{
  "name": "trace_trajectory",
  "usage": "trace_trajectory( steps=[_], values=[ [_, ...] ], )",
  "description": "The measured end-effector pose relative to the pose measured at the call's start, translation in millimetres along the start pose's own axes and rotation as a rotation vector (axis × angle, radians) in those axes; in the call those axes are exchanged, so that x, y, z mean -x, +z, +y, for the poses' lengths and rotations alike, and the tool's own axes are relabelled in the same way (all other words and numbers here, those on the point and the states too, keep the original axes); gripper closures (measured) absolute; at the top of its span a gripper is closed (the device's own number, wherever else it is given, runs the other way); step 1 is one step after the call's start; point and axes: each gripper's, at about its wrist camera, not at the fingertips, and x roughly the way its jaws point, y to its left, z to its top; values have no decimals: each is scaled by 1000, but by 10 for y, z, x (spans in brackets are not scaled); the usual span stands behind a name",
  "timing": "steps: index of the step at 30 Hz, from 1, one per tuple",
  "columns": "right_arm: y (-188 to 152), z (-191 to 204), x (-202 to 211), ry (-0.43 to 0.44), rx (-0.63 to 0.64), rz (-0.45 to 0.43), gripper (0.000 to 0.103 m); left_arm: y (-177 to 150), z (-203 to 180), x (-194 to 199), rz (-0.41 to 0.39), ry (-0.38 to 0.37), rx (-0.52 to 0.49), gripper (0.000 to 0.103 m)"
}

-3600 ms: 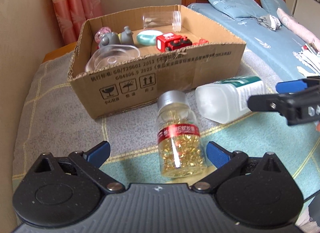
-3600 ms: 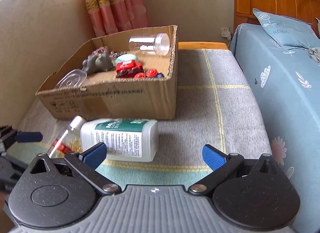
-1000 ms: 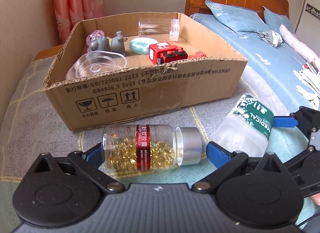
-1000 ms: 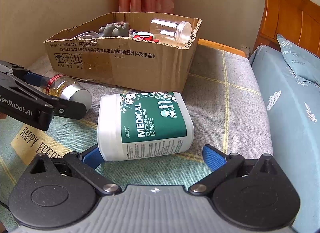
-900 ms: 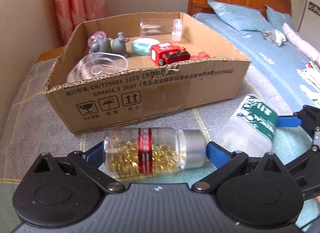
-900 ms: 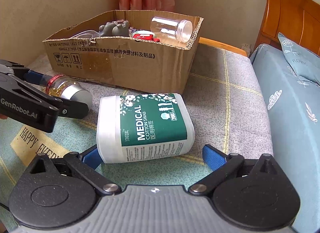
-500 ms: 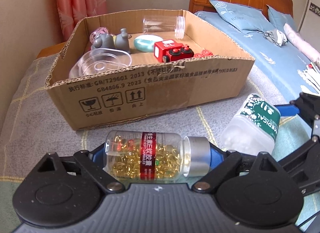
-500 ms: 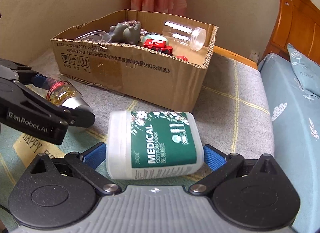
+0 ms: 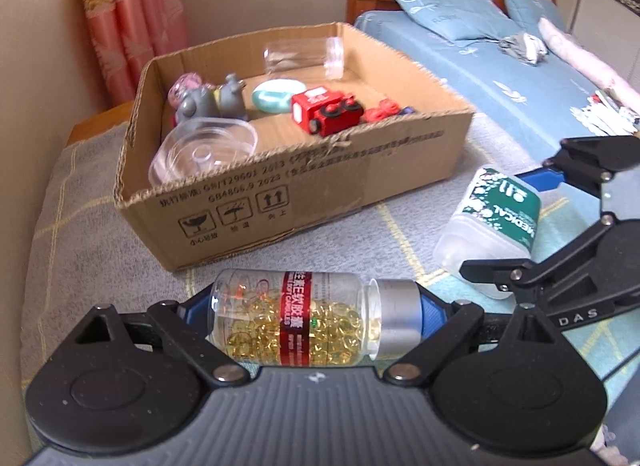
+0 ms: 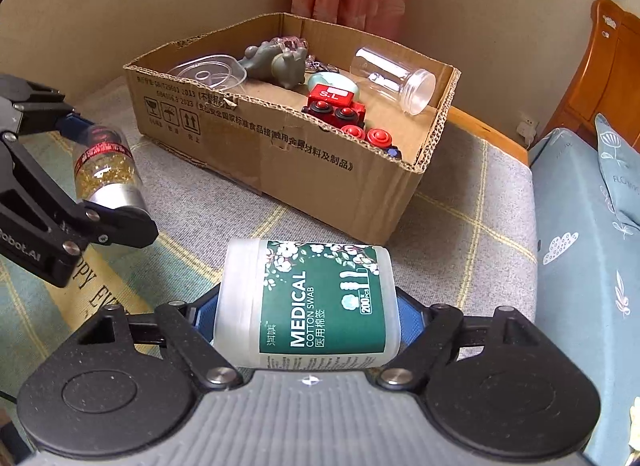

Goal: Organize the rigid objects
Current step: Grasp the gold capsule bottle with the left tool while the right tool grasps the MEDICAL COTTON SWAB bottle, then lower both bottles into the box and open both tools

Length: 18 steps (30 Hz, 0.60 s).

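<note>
A clear bottle of yellow capsules [image 9: 312, 322] with a silver cap lies crosswise between my left gripper's [image 9: 314, 310] blue pads, clamped base to cap and lifted off the blanket; the same capsule bottle [image 10: 104, 169] shows at the left of the right wrist view. My right gripper [image 10: 306, 316] is closing its jaws on a white cotton swab jar [image 10: 308, 306] with a green label, and both pads press on the jar's ends. The cotton swab jar [image 9: 496, 221] also appears at the right of the left wrist view. An open cardboard box [image 9: 320, 193] stands just beyond both.
The cardboard box [image 10: 280, 149] holds a clear jar [image 10: 394, 83], a red toy train [image 10: 334, 105], grey figures [image 10: 276, 61] and a clear lid [image 10: 208, 71]. A grey and green checked blanket [image 10: 472, 234] covers the surface. A blue bed [image 9: 520, 77] lies to the right.
Both grippers stood open around their objects a second ago. The left closed on the capsule bottle first, then the right closed on the swab jar, and both have risen slightly.
</note>
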Motion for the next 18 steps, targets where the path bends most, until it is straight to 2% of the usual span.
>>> trace_trajectory(
  steps=[5,10,15,18],
  values=[
    [53,-60,182,19,23,-9,17,186,-25,219,-43,-47,-48,10],
    [158,-171,390,46,12,-43,17,508,-20,334,-97,-70,-107,10],
    [290,-263,544,41,3,-88,17,871,-31,277,-143,-107,-228,10],
    [374,-321,584,39,0,-107,17,1073,-15,159,-130,-149,-298,10]
  ],
)
